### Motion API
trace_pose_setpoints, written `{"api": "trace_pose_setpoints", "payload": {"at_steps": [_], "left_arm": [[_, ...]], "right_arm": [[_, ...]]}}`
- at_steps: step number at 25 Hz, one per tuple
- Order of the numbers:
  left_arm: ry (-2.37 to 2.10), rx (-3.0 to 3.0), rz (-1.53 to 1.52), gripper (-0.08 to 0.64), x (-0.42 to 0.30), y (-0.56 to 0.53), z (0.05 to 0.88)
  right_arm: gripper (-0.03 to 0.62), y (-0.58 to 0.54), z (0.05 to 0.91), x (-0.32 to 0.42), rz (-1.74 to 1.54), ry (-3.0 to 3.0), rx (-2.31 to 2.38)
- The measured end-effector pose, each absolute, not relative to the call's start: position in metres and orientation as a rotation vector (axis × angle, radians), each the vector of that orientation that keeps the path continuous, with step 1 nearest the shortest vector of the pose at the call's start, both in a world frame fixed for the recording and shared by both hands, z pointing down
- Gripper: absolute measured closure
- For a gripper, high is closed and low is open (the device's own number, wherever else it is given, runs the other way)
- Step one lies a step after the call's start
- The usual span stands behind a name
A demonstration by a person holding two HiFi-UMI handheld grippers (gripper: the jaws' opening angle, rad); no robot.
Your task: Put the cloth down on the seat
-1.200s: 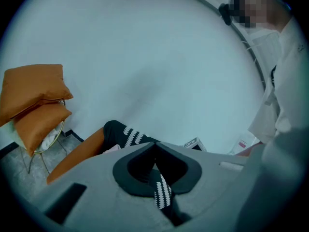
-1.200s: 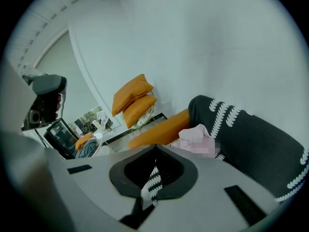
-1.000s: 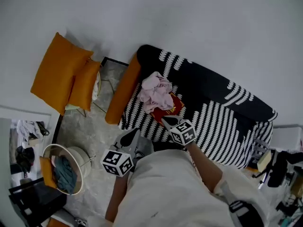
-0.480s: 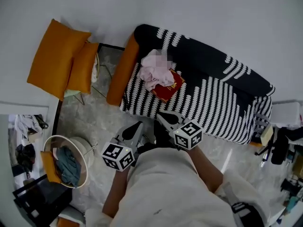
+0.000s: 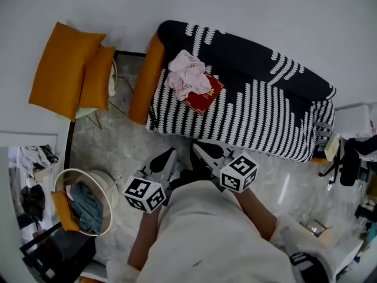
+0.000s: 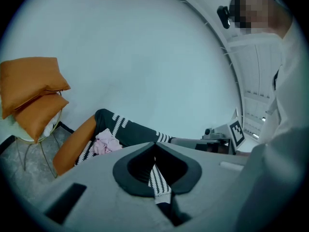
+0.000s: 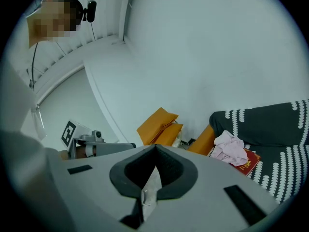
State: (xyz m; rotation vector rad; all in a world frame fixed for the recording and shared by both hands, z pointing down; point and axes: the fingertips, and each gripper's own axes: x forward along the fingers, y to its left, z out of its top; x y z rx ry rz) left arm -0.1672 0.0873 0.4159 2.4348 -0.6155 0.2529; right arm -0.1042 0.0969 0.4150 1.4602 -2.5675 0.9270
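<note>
A crumpled pink cloth [image 5: 187,75] lies on the left end of the black-and-white striped sofa seat [image 5: 259,119], partly over a flat red thing [image 5: 204,95]. Nothing touches it. Both grippers hover over the floor in front of the sofa, close to the person's body. My left gripper [image 5: 170,154] looks shut and empty, and in its own view the cloth [image 6: 105,143] lies far ahead. My right gripper [image 5: 198,148] is shut with nothing in it. The cloth [image 7: 231,148] shows at the right of the right gripper view.
An orange armrest bolster [image 5: 144,78] ends the sofa on the left. Beyond it a chair with two orange cushions [image 5: 65,69] stands. A round basket with dark clothes [image 5: 82,204] sits at lower left. Clutter [image 5: 347,170] lies past the sofa's right end.
Both grippers have drawn back from the sofa toward the person. The right one was over the seat edge near the red thing and is now over the floor. The cloth stays on the seat.
</note>
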Motion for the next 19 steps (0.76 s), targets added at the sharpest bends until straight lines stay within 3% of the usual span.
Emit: {"api": "trace_pose_setpoints", "payload": {"at_steps": [19], "left_arm": [[-0.62,2.464,0.265,0.549,-0.174,0.092,0.412]], "right_arm": [[0.584,0.105,0.417,-0.123,0.975,-2.601,1.389]]}}
